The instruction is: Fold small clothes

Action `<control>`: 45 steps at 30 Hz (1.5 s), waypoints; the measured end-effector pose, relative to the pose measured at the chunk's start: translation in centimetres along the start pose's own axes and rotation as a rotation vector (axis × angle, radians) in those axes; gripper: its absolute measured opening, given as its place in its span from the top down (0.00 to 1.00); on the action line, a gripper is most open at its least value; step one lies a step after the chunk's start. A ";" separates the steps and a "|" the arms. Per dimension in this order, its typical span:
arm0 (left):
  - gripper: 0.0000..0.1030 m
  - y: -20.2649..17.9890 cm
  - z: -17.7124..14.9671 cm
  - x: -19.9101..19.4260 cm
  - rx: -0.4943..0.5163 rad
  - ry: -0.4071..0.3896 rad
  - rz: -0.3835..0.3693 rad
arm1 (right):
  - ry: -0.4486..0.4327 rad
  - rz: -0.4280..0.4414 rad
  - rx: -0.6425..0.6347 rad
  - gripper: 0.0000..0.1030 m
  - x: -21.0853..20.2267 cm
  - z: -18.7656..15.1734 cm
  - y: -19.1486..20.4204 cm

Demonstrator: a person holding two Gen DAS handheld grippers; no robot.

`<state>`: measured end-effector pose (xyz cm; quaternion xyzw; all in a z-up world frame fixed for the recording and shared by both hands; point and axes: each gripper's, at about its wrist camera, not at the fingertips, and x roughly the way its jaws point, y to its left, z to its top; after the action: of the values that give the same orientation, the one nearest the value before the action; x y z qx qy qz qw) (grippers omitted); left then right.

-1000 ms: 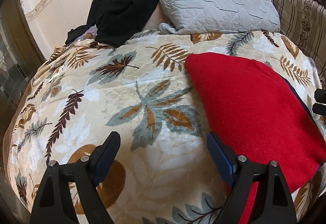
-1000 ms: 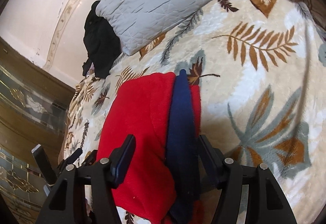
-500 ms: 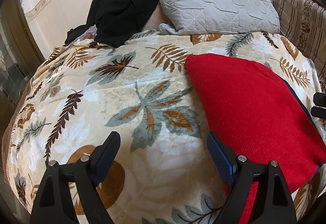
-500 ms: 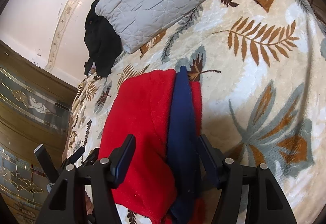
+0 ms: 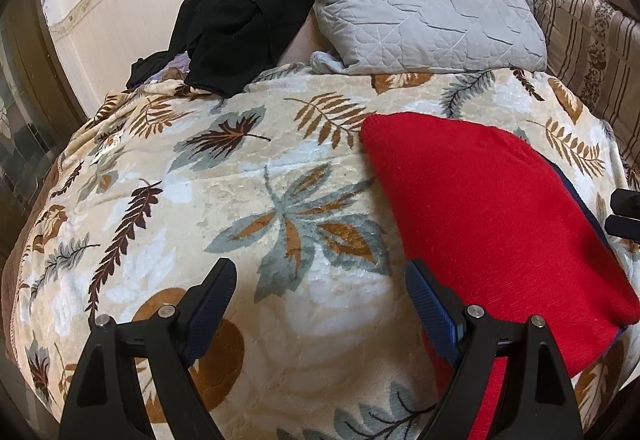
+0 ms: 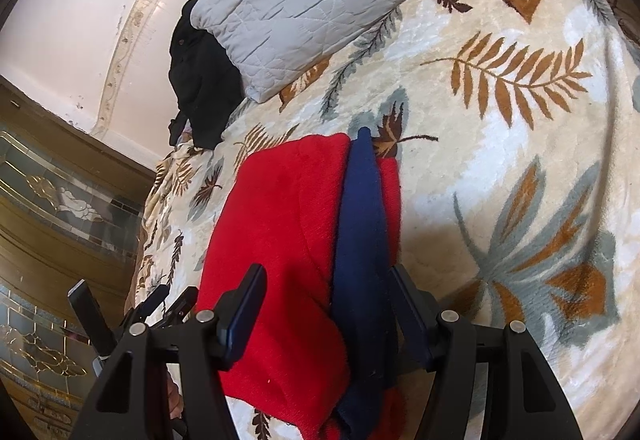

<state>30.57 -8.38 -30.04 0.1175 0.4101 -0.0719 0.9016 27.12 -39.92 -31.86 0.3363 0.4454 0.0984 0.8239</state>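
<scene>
Hovering both tongs over the bed, I grip nothing: my left gripper (image 5: 318, 294) is spread wide above bare blanket (image 5: 248, 200), its right finger at the near corner of the red knit garment (image 5: 480, 208), while my right gripper (image 6: 326, 304) gapes astride the garment's edge, jaws released on either side of the cloth. I judge the placement suits pinching that edge for another fold. The red piece lies folded into a rough rectangle on the right part of the bed, soft and nubbly, with a navy blue band (image 6: 362, 240) running along one side. Underneath, the blanket is plush, printed with leaves. A quilted grey pillow (image 5: 424, 4) and crumpled black clothing (image 5: 240, 24) sit well apart near the wall.
</scene>
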 end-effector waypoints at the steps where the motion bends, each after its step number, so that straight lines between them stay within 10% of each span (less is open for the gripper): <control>1: 0.16 -0.1 0.0 -0.1 0.001 -0.002 -0.004 | 0.001 0.004 0.001 0.35 0.0 0.0 0.0; 21: 0.16 -0.4 0.6 -1.0 -0.001 -0.026 -0.130 | 0.042 0.024 0.035 0.35 1.1 -0.2 -0.9; 28: 0.16 -1.1 0.7 0.0 -0.006 0.097 -0.410 | 0.071 0.033 0.067 0.35 1.8 -0.3 -1.8; 45: 0.16 -1.2 0.5 4.8 -0.179 0.314 -0.738 | 0.155 0.151 0.199 0.33 4.8 0.1 -4.6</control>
<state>33.84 -9.85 -33.55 -0.1069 0.5619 -0.3356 0.7485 29.35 -41.23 -37.98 0.4403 0.4888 0.1409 0.7398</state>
